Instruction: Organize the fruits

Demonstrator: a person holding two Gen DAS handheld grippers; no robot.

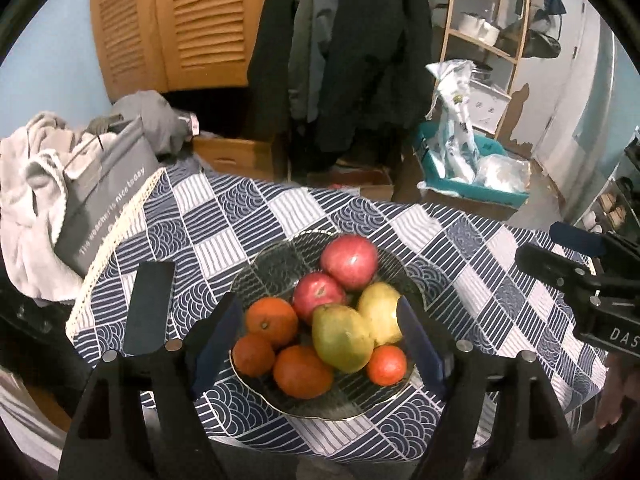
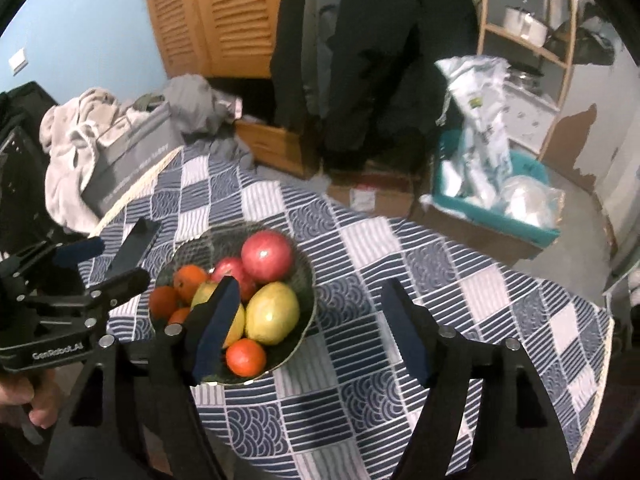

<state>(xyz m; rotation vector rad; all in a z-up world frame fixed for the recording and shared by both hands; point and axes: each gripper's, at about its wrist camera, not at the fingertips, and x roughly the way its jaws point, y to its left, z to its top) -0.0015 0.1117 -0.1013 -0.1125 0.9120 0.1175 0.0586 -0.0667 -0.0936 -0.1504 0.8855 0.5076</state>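
Note:
A dark glass plate (image 1: 276,264) (image 2: 304,280) on the checked tablecloth holds two red apples (image 1: 350,258) (image 2: 267,255), two yellow-green mangoes (image 1: 342,338) (image 2: 273,313) and several oranges (image 1: 272,318) (image 2: 246,357). My left gripper (image 1: 320,340) is open, its jaws either side of the near fruit, above the plate. My right gripper (image 2: 316,320) is open and empty, over the plate's right edge; it also shows at the right of the left wrist view (image 1: 576,276). The left gripper shows at the left of the right wrist view (image 2: 80,280).
A dark flat phone-like slab (image 1: 150,308) (image 2: 134,248) lies left of the plate. A grey bag (image 1: 100,200) and towels sit at the table's far left. Boxes, a teal bin (image 2: 496,208) and hanging coats stand beyond the table's far edge.

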